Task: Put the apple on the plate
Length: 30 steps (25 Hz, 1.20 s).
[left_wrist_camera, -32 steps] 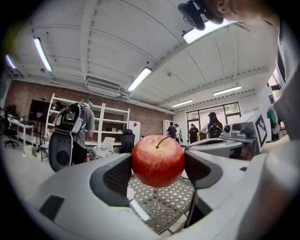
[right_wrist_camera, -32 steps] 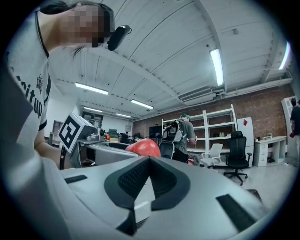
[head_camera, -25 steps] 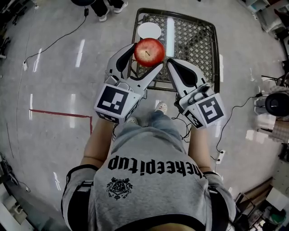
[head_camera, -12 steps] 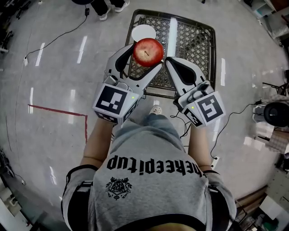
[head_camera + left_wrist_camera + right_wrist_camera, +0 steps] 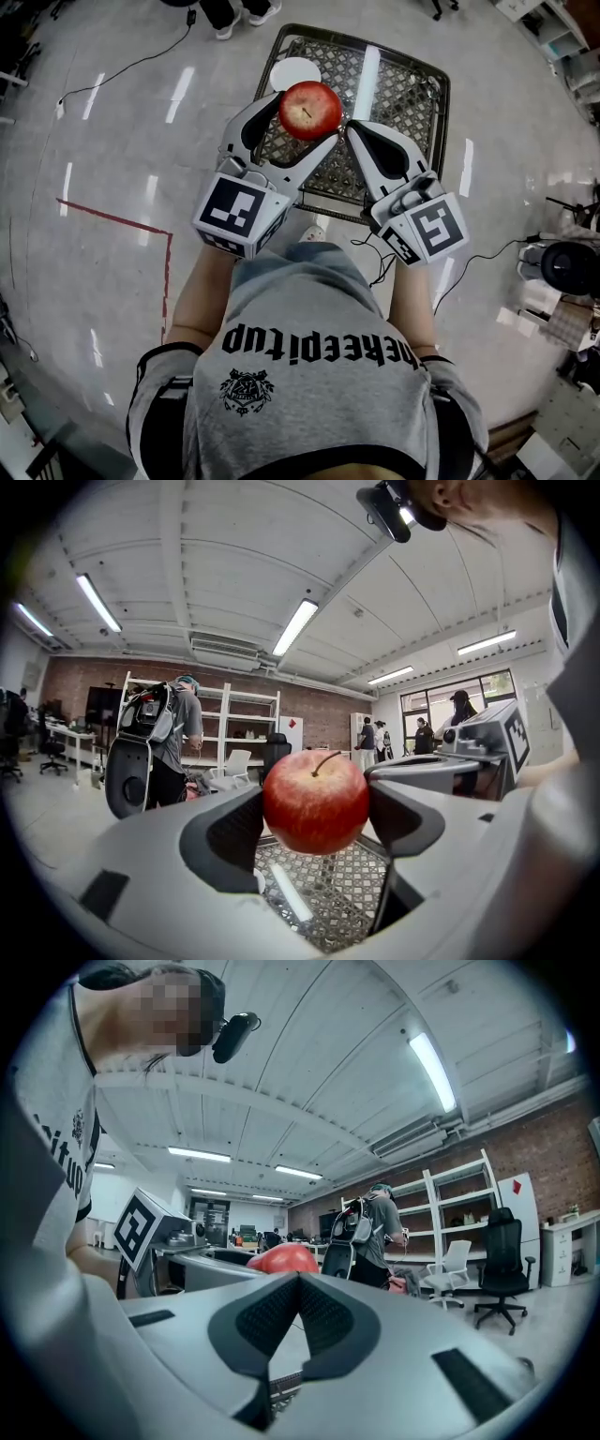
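Apple (image 5: pixel 309 110) gripped between left fingers (image 5: pixel 246 127), raised clear for carrying to plate (image 5: pixel 295 73), seen just beyond them on mesh counter (image 5: pixel 403 94). Right fingers (image 5: pixel 375 150) closed, empty, parked alongside; judged unneeded.

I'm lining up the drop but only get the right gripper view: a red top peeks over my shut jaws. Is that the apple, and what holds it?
Observer: Yes. The left gripper view shows the left gripper shut on the apple, stem up.
Operator: Where is the plate? I can't see it.
Observer: The head view shows the white plate in the far left corner of the wire mesh table, nothing visible on it.
Operator: Is the apple over it?
Observer: Not quite: in the head view the apple overlaps only the plate's near edge, on its right side.
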Each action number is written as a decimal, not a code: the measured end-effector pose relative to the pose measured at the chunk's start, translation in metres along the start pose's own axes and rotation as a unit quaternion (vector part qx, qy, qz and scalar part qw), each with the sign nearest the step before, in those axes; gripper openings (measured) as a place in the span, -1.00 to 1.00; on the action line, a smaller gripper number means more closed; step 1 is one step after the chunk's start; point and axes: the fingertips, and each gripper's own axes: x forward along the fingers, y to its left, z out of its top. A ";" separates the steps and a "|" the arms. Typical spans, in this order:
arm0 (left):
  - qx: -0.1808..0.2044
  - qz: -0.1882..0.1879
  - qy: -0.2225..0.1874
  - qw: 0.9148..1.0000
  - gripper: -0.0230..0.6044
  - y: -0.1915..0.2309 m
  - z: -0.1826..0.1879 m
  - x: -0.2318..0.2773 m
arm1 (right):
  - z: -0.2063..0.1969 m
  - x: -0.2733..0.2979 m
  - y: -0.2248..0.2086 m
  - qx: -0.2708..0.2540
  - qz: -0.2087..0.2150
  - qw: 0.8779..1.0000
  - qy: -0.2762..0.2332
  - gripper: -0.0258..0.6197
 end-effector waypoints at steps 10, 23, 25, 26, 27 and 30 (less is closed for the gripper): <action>0.007 0.027 0.010 1.000 0.33 0.007 -0.009 0.013 | -0.011 0.012 -0.014 0.011 0.032 0.999 -0.006 -0.92; 0.009 0.012 0.015 1.000 0.33 0.044 -0.007 0.011 | -0.006 0.044 -0.012 0.019 0.007 1.000 -0.005 -0.92; 0.010 0.003 0.014 1.000 0.33 0.052 -0.004 0.014 | -0.003 0.052 -0.015 0.018 -0.002 1.000 -0.006 -0.92; 0.011 -0.003 0.014 1.000 0.33 0.054 -0.002 0.016 | -0.001 0.055 -0.017 0.018 -0.008 1.000 -0.007 -0.92; 0.013 -0.009 0.014 1.000 0.33 0.057 0.000 0.019 | 0.002 0.058 -0.020 0.018 -0.014 1.000 -0.007 -0.92; 0.017 -0.025 0.011 0.999 0.33 0.071 0.004 0.025 | 0.005 0.071 -0.022 0.016 -0.029 0.999 -0.006 -0.92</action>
